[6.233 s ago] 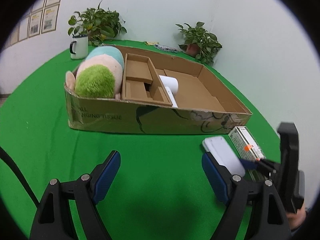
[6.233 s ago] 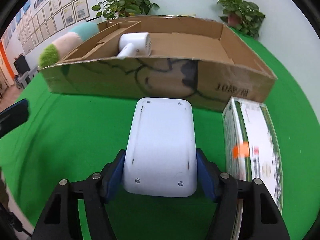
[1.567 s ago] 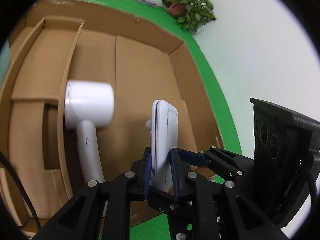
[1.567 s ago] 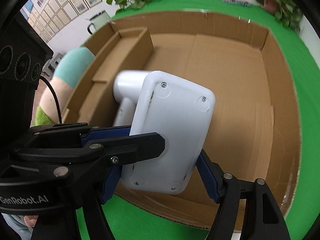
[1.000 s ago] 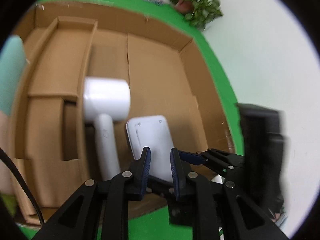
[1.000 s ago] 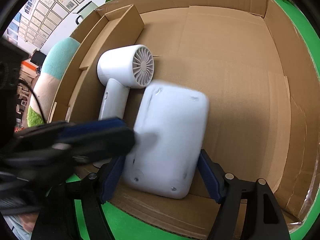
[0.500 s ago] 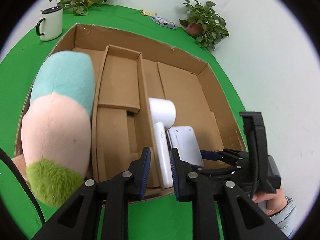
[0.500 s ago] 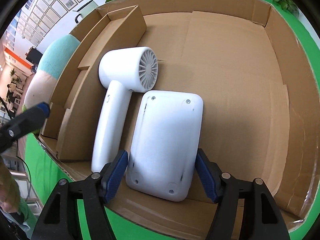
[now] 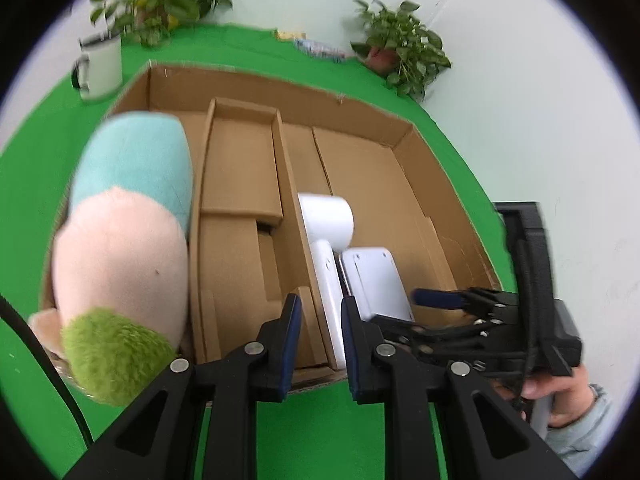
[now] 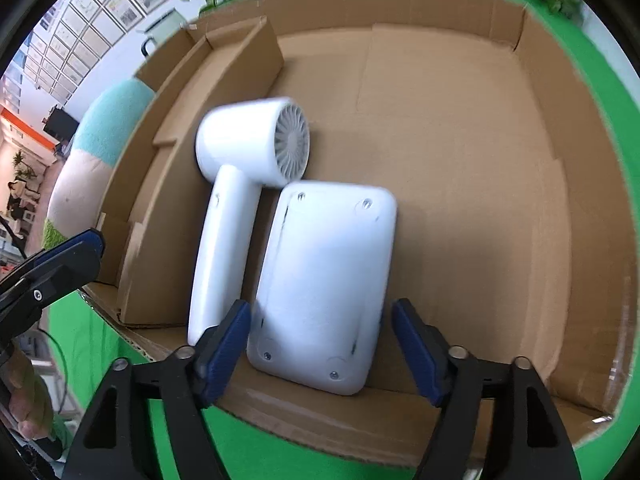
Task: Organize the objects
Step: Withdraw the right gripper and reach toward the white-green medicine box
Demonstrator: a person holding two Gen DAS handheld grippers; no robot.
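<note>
Left wrist view: the left tool (image 9: 318, 314) hangs above the near wall of the cardboard box (image 9: 404, 136), its blue pads drawn close together with nothing pinched between them. The box sits on the green bench (image 9: 36, 184). Inside the box, a white hair dryer (image 9: 326, 240) lies along the cardboard divider (image 9: 286, 184), handle toward the box's near wall. Just beside the dryer, on the side away from the divider, lies a flat white device (image 9: 374, 280), screw side up. A plush toy (image 9: 120, 248) in teal, pink and green fills the box's far-left compartment. The right tool (image 9: 444, 306) reaches over the box's near right corner, gripped by a hand (image 9: 560, 392) in a pale sleeve. Beyond the box stand a white mug (image 9: 100, 68) and two potted plants (image 9: 400, 48).

Right wrist view: the right tool (image 10: 320, 338) points steeply down into the box (image 10: 520, 32). Its jaws have just been opening and stand spread; the white device (image 10: 324, 280) lies flat on the box floor between them, with a clear gap at the right pad, while the left pad sits very near its edge. The hair dryer (image 10: 244, 184) lies alongside the device, its grille (image 10: 294, 140) facing the box's open middle. The left tool (image 10: 52, 268) shows at the box's near left corner.
</note>
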